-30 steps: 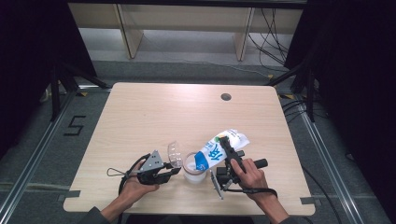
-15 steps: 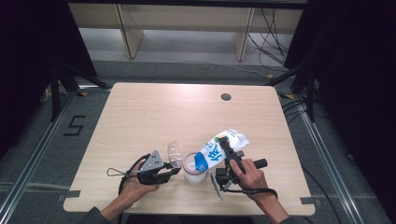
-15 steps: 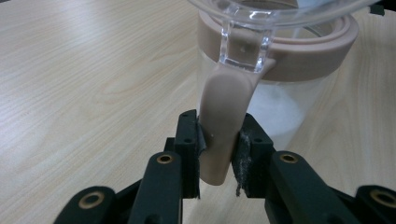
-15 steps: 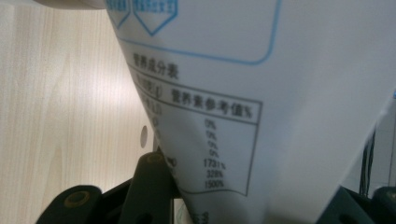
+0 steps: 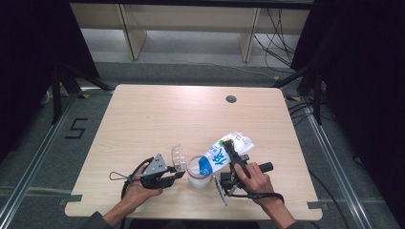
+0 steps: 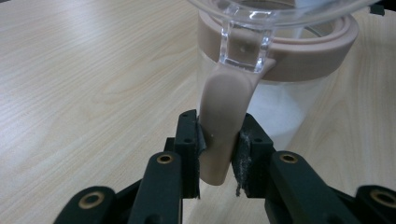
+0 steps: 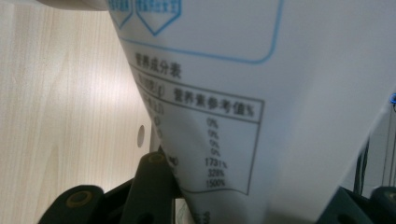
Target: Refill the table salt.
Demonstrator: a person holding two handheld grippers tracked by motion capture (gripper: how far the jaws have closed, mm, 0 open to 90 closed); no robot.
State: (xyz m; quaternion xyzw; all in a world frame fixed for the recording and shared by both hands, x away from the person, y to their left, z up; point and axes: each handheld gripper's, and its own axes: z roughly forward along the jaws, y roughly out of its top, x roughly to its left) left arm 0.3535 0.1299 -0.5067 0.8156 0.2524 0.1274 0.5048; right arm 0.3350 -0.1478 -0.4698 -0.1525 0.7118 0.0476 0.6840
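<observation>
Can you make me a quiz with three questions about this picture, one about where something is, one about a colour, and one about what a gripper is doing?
1. Where is the jar?
A. near the front edge of the table, between the two grippers
B. at the far edge
C. on the floor

2. What colour is the jar's tab?
A. green
B. pinkish beige
C. black

3. What is the left gripper doing?
A. resting open on the table
B. holding a spoon
C. clamping the tab

Answers:
1 A, the high view shows it between the hands.
2 B, the left gripper view shows it matching the rim.
3 C, both pads press its sides.
</observation>
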